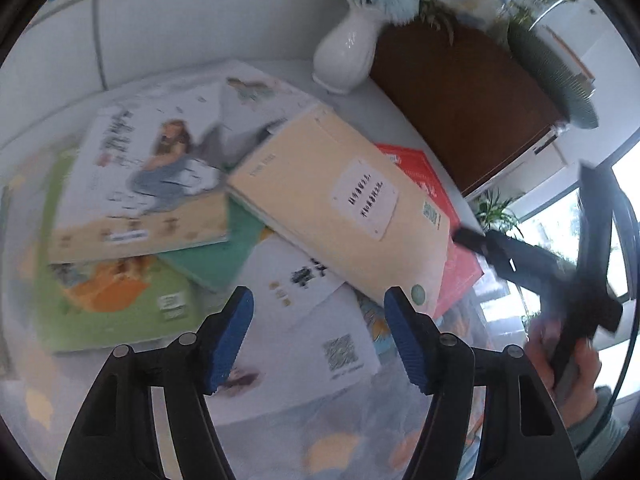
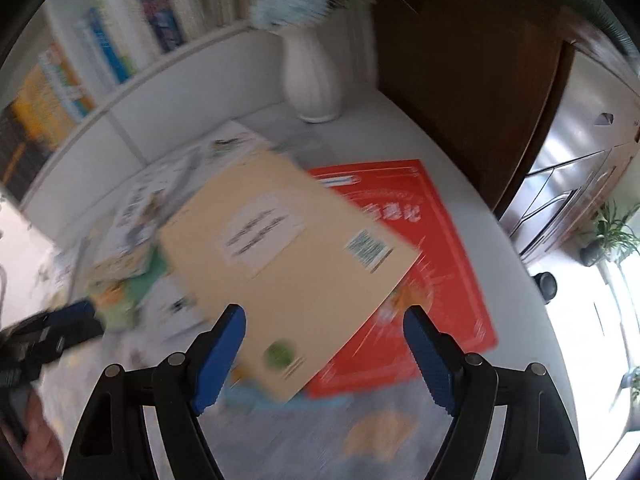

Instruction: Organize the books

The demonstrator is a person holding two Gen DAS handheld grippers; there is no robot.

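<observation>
A white table [image 2: 460,184] carries a loose heap of books, and the cream book [image 2: 288,264] lying aslant on top of the heap serves as the landmark. Behind it the table ends at a low white partition [image 1: 192,28], above which, in the right wrist view, a row of shelved books [image 2: 120,40] stands upright. Beyond the cream book's far right corner a dark brown wooden cabinet [image 1: 460,96] closes that side, with a white vase [image 2: 312,80] of pale blue flowers standing just at its foot. To the right of the cream book the tabletop lies bare up to its curved edge, the widest free stretch. A red book [image 2: 432,264] lies flat partly under the cream book's right edge; to its left a book with a figure on the cover [image 1: 148,176] overlaps a green book [image 1: 112,312], and a white book with a QR code [image 1: 312,340] pokes out from under its near edge. Both views are blurred. The left gripper [image 1: 318,336] hangs tilted down over the white book, jaws apart with nothing between them. The right gripper [image 2: 324,356] hangs tilted down over the cream book's near corner, jaws wide apart and clasping nothing. A hand [image 1: 568,364] grips the right tool's handle.
</observation>
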